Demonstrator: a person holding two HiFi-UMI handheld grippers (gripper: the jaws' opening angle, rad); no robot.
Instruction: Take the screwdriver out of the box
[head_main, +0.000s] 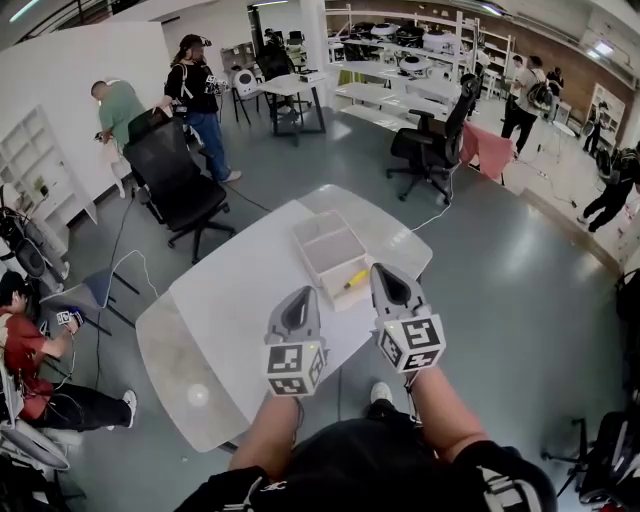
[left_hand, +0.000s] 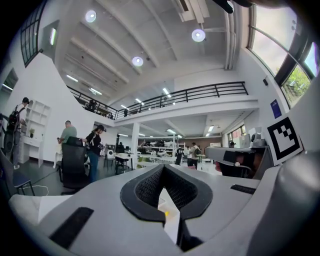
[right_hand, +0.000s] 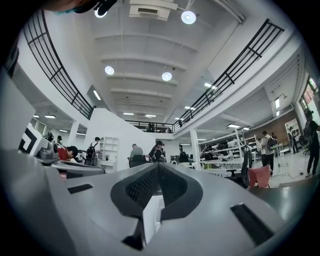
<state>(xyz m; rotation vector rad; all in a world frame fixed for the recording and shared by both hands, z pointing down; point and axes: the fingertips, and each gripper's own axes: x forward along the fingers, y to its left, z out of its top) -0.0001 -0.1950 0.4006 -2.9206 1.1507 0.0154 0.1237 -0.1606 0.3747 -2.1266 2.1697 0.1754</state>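
Since the slim yellow-handled screwdriver (head_main: 355, 279) lies loose in the near compartment of the white open-topped box (head_main: 318, 240), we read the task as not started: nothing is on it. Its long axis runs diagonally across that compartment in the head view, near-left to far-right, flat on the box floor. We can't tell which end is the tip, it's too small. Our guess is the slant is just how it settled between the walls.

The far compartment looks bare. The box sits toward the far right of the white round-cornered surface (head_main: 230, 310), long side running away from us.

The grey left gripper (head_main: 298, 293) hovers just short of the box's near-left corner. The grey right gripper (head_main: 383, 268) hangs by the near-right edge, just beside the screwdriver. Both sets of jaws are together at the tips and clamped on nothing. The left gripper view shows a sliver of white box and a yellow speck low behind the meeting pads, not between them. Both gripper views look out level across the hall, so we judge this a ready pose above the surface, not a reach down.

Next move, as we see it: the right gripper is closer. It needs its jaws apart, pitched down, and turned so they close across the diagonal shaft. The risk is the box walls crowding the approach.
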